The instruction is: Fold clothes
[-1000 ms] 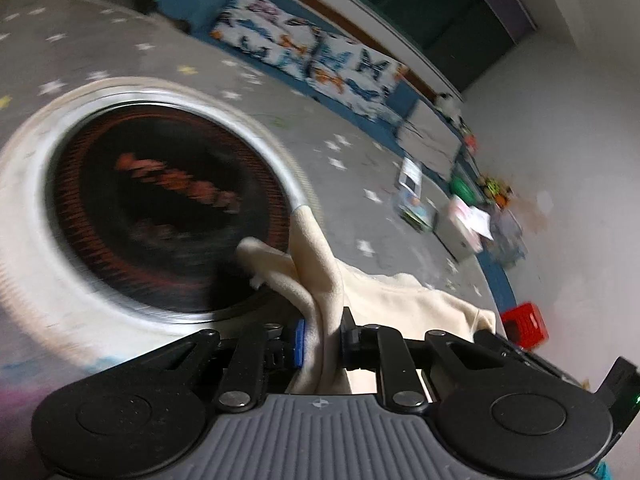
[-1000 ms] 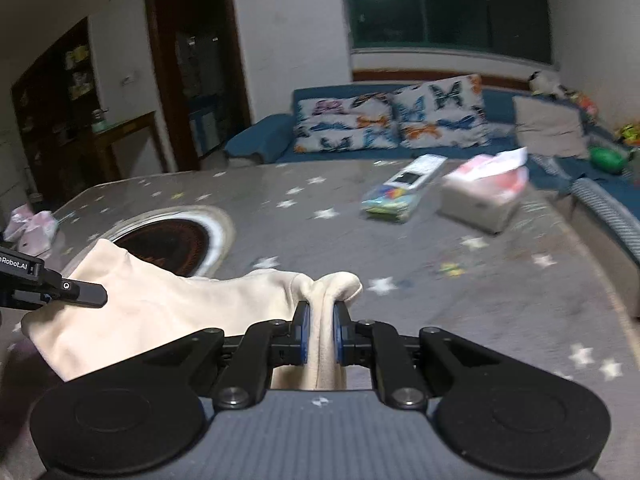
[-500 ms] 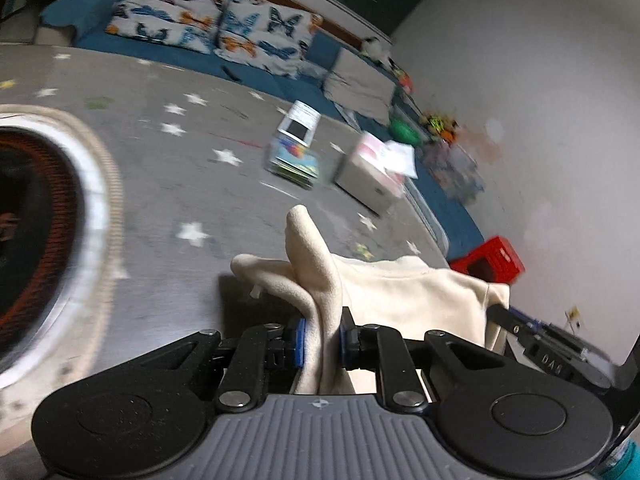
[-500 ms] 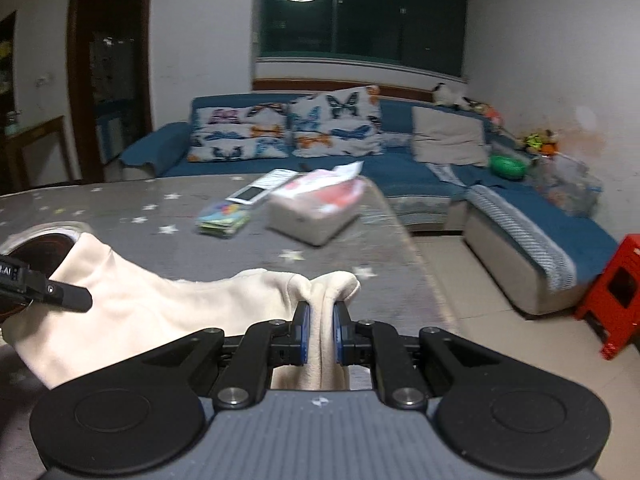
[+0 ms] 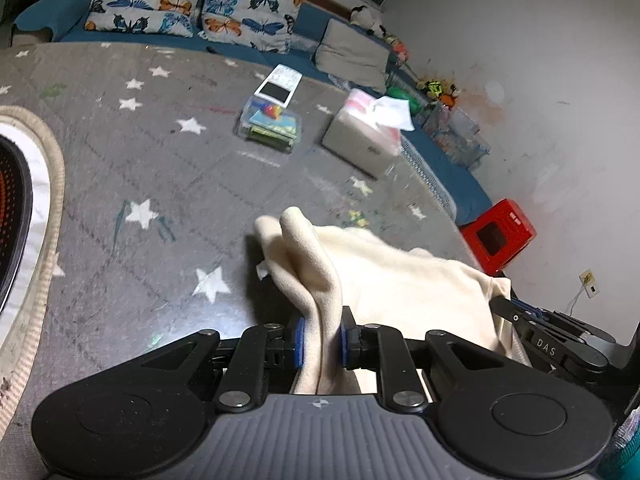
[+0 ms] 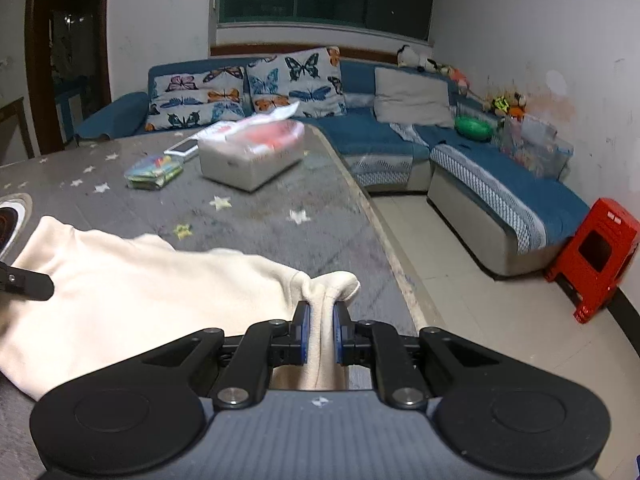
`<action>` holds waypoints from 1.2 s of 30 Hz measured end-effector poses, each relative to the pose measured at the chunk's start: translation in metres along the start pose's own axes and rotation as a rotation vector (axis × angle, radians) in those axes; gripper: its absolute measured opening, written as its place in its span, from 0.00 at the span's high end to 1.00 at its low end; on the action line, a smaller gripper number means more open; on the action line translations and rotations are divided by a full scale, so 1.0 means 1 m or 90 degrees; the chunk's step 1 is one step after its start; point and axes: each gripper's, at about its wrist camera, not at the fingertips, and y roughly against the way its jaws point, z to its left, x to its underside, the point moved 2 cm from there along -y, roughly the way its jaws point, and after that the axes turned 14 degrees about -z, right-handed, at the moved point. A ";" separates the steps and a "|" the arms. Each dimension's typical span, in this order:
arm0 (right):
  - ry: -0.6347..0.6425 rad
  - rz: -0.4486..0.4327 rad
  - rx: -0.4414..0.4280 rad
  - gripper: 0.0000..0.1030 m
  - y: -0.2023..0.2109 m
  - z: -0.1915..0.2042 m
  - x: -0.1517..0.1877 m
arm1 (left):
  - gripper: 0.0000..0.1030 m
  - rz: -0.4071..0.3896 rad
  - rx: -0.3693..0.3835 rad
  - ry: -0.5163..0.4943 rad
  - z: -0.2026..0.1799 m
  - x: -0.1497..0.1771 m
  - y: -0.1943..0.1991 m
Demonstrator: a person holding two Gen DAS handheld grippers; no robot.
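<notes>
Cream garment (image 5: pixel 400 280) now hangs stretched over the table's (image 5: pixel 160 168) right edge; it has swung away from the round inset. Left tongs (image 5: pixel 320 338) and right tongs (image 6: pixel 320 336) stay clamped on bunched corners; ready to lay flat.

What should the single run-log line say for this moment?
phase: carrying | left gripper: shut on cream garment | right gripper: shut on cream garment | garment: spread between both over grey star table

The garment (image 6: pixel 132 280) lies on the surface (image 6: pixel 280 224), spanning between both tongs; behind it sit a tissue box (image 6: pixel 250 156) and a case (image 6: pixel 154 170) to its left.
</notes>
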 end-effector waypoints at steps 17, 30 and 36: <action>-0.002 0.006 -0.006 0.83 0.012 -0.003 0.002 | 0.72 -0.024 -0.013 -0.024 0.006 -0.012 0.020; -0.035 0.000 -0.081 0.77 0.000 0.027 -0.009 | 0.73 -0.018 0.015 -0.034 -0.019 -0.019 -0.004; -0.042 0.015 -0.077 0.77 -0.009 0.028 0.002 | 0.75 -0.006 0.007 -0.039 -0.014 -0.014 -0.018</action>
